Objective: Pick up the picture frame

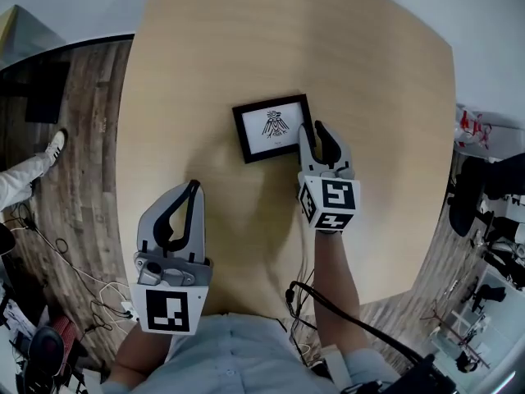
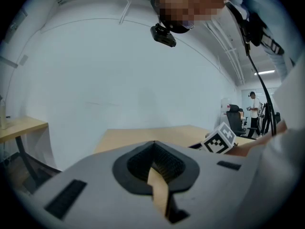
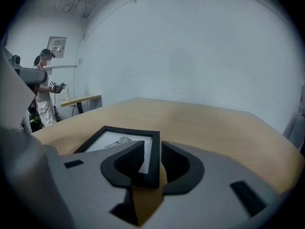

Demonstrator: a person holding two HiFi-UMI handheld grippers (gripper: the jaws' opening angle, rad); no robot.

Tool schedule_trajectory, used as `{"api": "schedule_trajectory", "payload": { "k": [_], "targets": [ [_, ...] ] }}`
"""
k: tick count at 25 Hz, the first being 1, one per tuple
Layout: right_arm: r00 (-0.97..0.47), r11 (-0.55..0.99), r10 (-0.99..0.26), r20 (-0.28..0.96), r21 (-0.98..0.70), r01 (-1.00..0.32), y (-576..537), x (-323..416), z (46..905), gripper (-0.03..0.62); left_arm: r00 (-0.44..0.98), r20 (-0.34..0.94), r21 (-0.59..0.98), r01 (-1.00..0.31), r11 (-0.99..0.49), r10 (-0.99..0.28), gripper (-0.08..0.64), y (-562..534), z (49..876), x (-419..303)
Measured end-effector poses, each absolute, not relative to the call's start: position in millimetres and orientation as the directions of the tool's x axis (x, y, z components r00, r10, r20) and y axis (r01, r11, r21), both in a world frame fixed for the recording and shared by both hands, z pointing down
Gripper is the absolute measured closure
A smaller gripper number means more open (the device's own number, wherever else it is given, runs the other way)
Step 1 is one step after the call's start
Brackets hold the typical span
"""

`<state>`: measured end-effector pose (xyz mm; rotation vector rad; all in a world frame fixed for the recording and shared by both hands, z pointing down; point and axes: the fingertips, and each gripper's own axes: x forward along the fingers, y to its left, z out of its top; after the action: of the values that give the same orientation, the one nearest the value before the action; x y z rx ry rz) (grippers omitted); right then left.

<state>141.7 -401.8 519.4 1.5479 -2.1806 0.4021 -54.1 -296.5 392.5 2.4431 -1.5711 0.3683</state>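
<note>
A black picture frame (image 1: 275, 127) with a white mat and a small bird drawing lies flat on the round wooden table (image 1: 246, 39). My right gripper (image 1: 312, 130) is at the frame's near right corner. Its jaws stand open and straddle the frame's right edge (image 3: 153, 161), one finger over the glass and one outside, with a gap showing beside the edge. The frame (image 3: 114, 141) fills the lower left of the right gripper view. My left gripper (image 1: 194, 185) hovers near the table's front edge, left of the frame, shut and empty (image 2: 155, 144).
Wood floor with cables (image 1: 90, 290) lies left of the table, with a person's leg and shoe (image 1: 51, 148). Cluttered equipment (image 1: 484, 245) stands at the right. A side table (image 3: 83, 98) and a standing person (image 3: 45, 87) are far off. An office chair (image 2: 234, 118) stands behind.
</note>
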Motion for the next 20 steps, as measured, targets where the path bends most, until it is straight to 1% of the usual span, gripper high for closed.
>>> {"api": "schedule_trajectory", "payload": {
  "k": [3,7,14,16,18,20],
  "targets": [
    [-0.259,0.320,-0.810,0.527,0.026,-0.947,-401.4,146.0,522.0,0.487,0.398,0.332,0.047,-0.913,-0.406,-0.855,0.560,-296.1,396.7,-54.1],
    [-0.233,0.350,-0.765,0.600,0.083,-0.933,-403.0,140.7,528.9,0.488,0.399,0.336,0.049,-0.912,-0.407,-0.853,0.558,-297.8,398.6,-52.9],
    [-0.264,0.345,-0.711,0.652,-0.004,-0.939,-405.3,145.6,533.7,0.485,0.388,0.328,0.053,-0.918,-0.393,-0.861,0.558,-298.5,395.4,-55.5],
    [-0.283,0.348,-0.696,0.660,-0.035,-0.937,-405.9,147.1,535.3,0.492,0.385,0.325,0.054,-0.920,-0.389,-0.864,0.558,-297.9,394.5,-56.4],
    [-0.287,0.339,-0.692,0.662,-0.053,-0.939,-407.4,151.2,536.7,0.523,0.385,0.322,0.054,-0.919,-0.390,-0.865,0.558,-297.0,394.1,-55.7],
    [-0.276,0.333,-0.699,0.659,-0.042,-0.942,-408.6,152.7,538.6,0.526,0.384,0.318,0.055,-0.920,-0.387,-0.867,0.558,-296.6,393.7,-56.3]
  ]
}}
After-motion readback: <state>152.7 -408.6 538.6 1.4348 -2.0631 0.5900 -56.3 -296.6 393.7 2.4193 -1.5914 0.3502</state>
